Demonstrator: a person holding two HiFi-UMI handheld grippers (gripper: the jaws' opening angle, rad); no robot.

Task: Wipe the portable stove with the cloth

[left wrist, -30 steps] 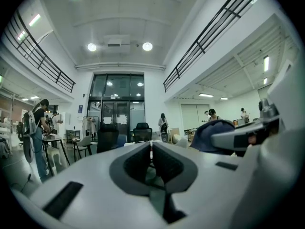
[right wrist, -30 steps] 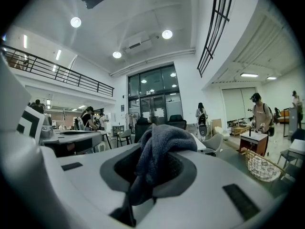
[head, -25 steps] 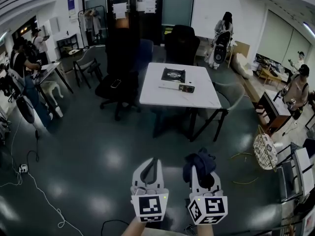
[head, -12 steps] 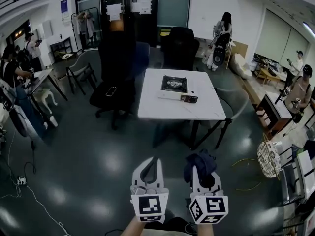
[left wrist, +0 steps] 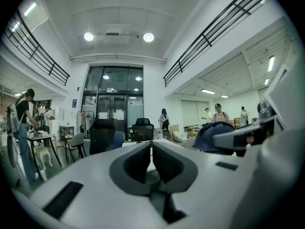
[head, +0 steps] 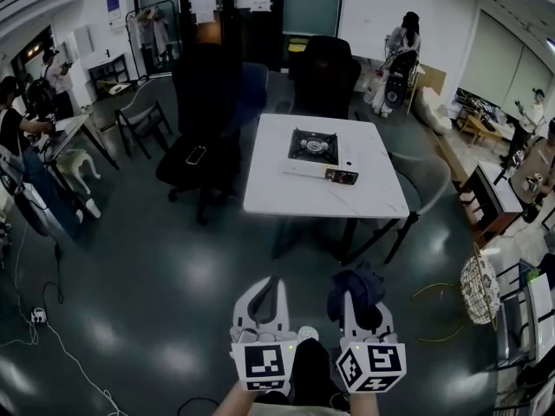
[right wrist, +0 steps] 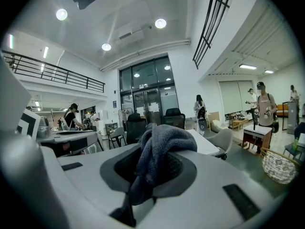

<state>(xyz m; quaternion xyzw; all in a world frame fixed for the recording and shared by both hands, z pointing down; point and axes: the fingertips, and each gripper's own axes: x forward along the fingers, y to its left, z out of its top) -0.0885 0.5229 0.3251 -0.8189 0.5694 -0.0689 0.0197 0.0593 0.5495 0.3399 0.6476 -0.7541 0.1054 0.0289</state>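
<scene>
The right gripper (head: 356, 299) was clamped on a bunched dark blue-grey knitted cloth (right wrist: 160, 146), the left gripper (head: 272, 286) had its jaws pressed together on nothing, and the black-topped square portable stove (head: 314, 148) sat on a white square table (head: 286, 193), well ahead of both.

An open-plan lab or office hall: black high-backed office chairs (head: 206, 94) around a white square counter (head: 295, 193), a dark polished floor (head: 173, 276), a black-railed mezzanine (left wrist: 214, 32) and tall glass entrance doors (left wrist: 114, 97).
</scene>
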